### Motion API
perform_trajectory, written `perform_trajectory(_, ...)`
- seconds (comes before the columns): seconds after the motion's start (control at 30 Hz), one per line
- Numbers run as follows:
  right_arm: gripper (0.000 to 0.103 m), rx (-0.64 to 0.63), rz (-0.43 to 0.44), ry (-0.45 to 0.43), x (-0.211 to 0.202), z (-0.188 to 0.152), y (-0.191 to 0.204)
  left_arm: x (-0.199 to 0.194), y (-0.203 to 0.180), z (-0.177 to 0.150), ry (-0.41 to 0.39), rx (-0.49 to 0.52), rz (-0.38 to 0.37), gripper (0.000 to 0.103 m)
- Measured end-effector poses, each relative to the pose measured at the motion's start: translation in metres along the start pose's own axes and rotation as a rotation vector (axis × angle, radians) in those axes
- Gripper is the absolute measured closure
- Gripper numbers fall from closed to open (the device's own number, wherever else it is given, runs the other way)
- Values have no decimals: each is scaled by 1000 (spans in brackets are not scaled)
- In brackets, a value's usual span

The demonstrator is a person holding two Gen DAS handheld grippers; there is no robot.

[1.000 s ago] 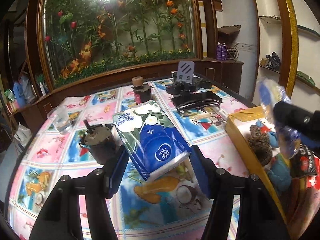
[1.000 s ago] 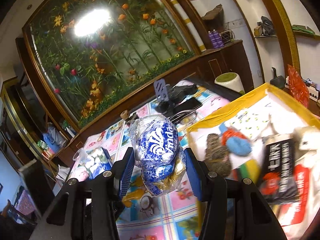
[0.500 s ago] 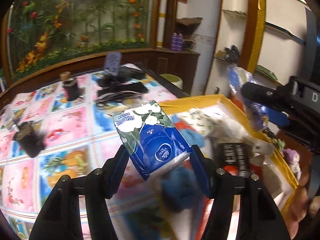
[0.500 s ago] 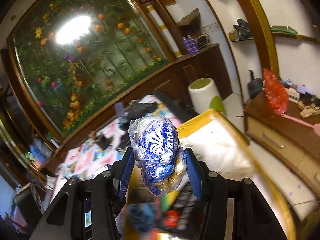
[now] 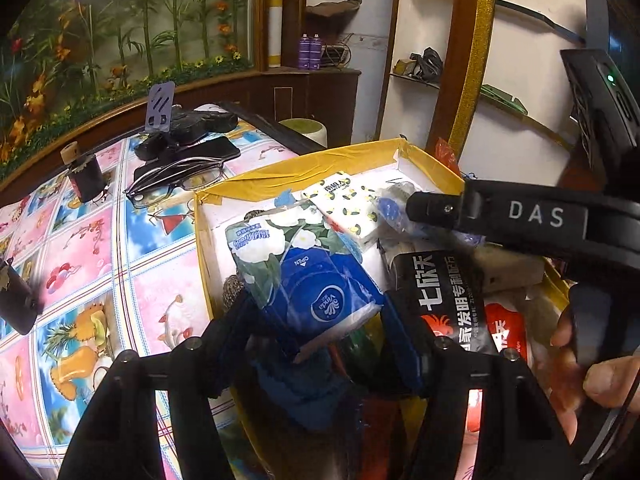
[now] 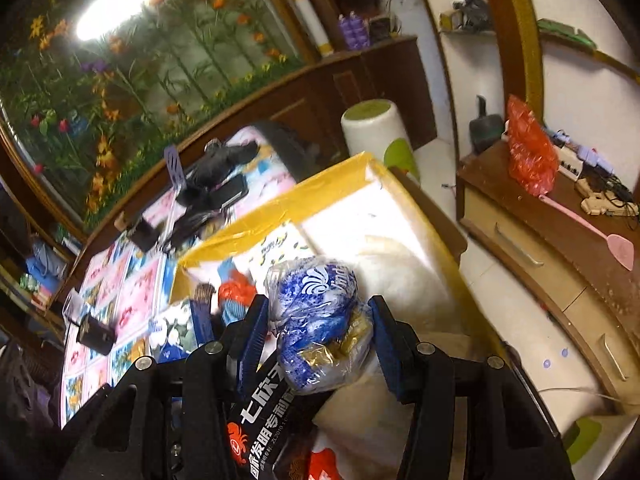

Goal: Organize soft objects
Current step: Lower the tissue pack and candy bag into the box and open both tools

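Note:
My left gripper (image 5: 320,316) is shut on a blue and white Vinda tissue pack (image 5: 308,276) and holds it over the near left part of the yellow-rimmed box (image 5: 256,182). My right gripper (image 6: 318,340) is shut on a blue and white Vinda tissue roll in crinkled plastic (image 6: 316,312), low over the box (image 6: 280,204). The right gripper also shows in the left wrist view (image 5: 440,208), above the box's far side. The box holds a lemon-print tissue pack (image 5: 348,204), a black packet with a red crab (image 5: 444,292) and other soft things.
On the patterned tablecloth (image 5: 80,264) left of the box lie glasses (image 5: 176,184), a dark phone (image 5: 196,154), a small black jar (image 5: 86,176) and a dark object (image 5: 16,296). A white stool (image 6: 372,128) and a wooden cabinet (image 6: 560,240) stand beyond the box.
Both grippers have swung right from over the table to over the box, each still holding its tissue item. The right gripper has come lower into the box.

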State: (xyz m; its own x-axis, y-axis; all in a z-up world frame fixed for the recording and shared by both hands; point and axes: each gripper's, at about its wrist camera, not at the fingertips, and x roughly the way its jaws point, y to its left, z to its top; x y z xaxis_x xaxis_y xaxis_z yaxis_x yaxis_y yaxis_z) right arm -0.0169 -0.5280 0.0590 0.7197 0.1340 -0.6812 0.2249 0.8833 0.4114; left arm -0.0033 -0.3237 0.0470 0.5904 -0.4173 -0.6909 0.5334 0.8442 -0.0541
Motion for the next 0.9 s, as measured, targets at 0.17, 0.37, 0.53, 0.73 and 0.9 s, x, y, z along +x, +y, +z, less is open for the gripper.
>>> perform_trajectory(0.17, 42, -7, -6, -13, -3, -6, 4, -1, 4, 0, -1, -26, -16, 33)
perform_trajectory(0.37, 31, -30, -8, -62, -21, -10, 11, -6, 6, 0, -21, -38, -22, 22)
perform_trajectory(0.53, 25, -54, -9, -113, -44, -14, 15, -18, -2, -3, -76, 16, 12, 20)
perform_trajectory(0.73, 18, -76, -36, -158, -68, -20, 19, -35, -12, -6, -161, 80, 69, 13)
perform_trajectory(0.9, 17, -99, -43, -166, -79, -32, 22, -41, -13, -8, -184, 101, 94, 10)
